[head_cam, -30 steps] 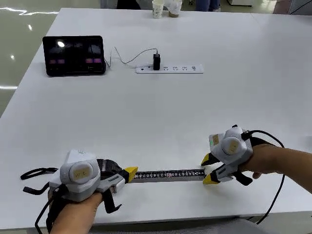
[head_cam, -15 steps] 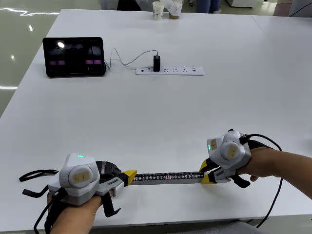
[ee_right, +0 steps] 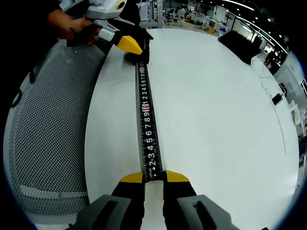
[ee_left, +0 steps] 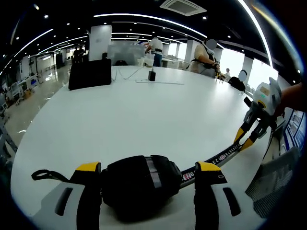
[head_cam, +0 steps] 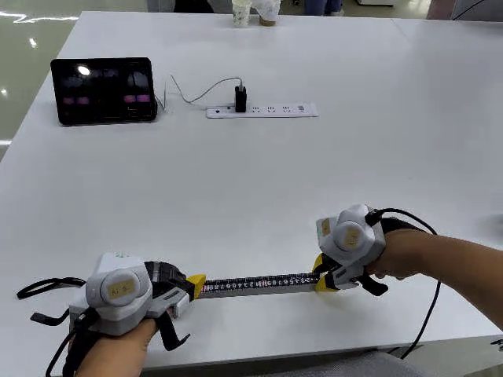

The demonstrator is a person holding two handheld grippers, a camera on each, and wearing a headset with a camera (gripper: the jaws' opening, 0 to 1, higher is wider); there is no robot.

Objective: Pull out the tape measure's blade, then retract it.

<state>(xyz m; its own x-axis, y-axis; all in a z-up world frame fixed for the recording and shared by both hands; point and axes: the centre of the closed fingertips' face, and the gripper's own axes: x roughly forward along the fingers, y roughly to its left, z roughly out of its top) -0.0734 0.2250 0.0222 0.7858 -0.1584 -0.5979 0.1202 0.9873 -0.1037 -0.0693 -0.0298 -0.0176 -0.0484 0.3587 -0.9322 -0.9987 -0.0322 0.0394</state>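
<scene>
The black tape measure case (head_cam: 161, 275) lies near the table's front edge, and my left gripper (head_cam: 189, 289) is shut on it. In the left gripper view the case (ee_left: 139, 184) sits between the yellow-tipped jaws of the left gripper (ee_left: 148, 167). The blade (head_cam: 259, 282) runs flat along the table to the right. My right gripper (head_cam: 321, 278) is shut on the blade's end. In the right gripper view the blade (ee_right: 146, 115) leads away from the right gripper (ee_right: 153, 177) toward the left gripper (ee_right: 127, 40).
A dark tablet (head_cam: 102, 90) stands at the back left, with a white power strip (head_cam: 263, 111) and its plugged-in charger beside it. Paper cups (head_cam: 241, 13) stand at the far edge. The case's black strap (head_cam: 43, 287) trails left. The table's front edge is close by.
The head camera has shifted. Both grippers keep their hold, and the drawn-out length of blade looks about the same.
</scene>
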